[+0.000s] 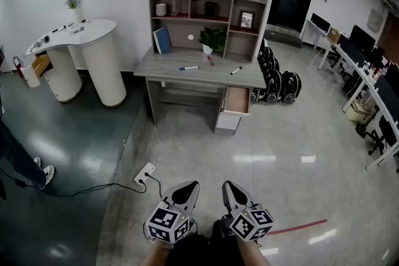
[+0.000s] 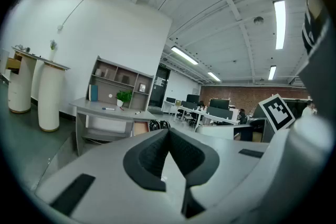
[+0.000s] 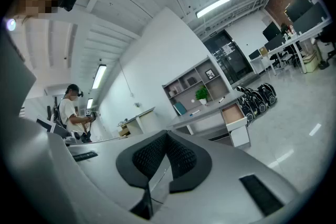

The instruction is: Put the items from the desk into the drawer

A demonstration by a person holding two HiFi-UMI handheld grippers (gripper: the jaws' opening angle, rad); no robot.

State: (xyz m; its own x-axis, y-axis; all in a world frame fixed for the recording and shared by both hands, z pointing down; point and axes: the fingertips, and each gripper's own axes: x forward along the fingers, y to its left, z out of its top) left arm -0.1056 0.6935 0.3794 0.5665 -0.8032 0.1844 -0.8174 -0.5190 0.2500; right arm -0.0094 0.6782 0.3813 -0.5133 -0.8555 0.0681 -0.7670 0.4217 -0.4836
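Observation:
Far ahead stands a grey desk (image 1: 165, 65) with a shelf unit on top. On it lie a blue pen (image 1: 189, 68), a red pen (image 1: 210, 61) and a black marker (image 1: 236, 71). Its drawer (image 1: 237, 100) on the right side is pulled open. Both grippers hang low in the head view, several steps from the desk. My left gripper (image 1: 189, 188) (image 2: 168, 131) is shut with nothing between its pads. Beside it, my right gripper (image 1: 229, 187) (image 3: 167, 136) is also shut and empty. The desk (image 3: 206, 108) and open drawer (image 3: 234, 113) show small in the right gripper view.
A white curved counter (image 1: 81, 32) stands at the left. A power strip (image 1: 144, 174) with cables lies on the floor between me and the desk. Black bags (image 1: 275, 79) sit right of the desk, office tables and chairs (image 1: 374, 96) further right. A person (image 3: 72, 113) stands behind.

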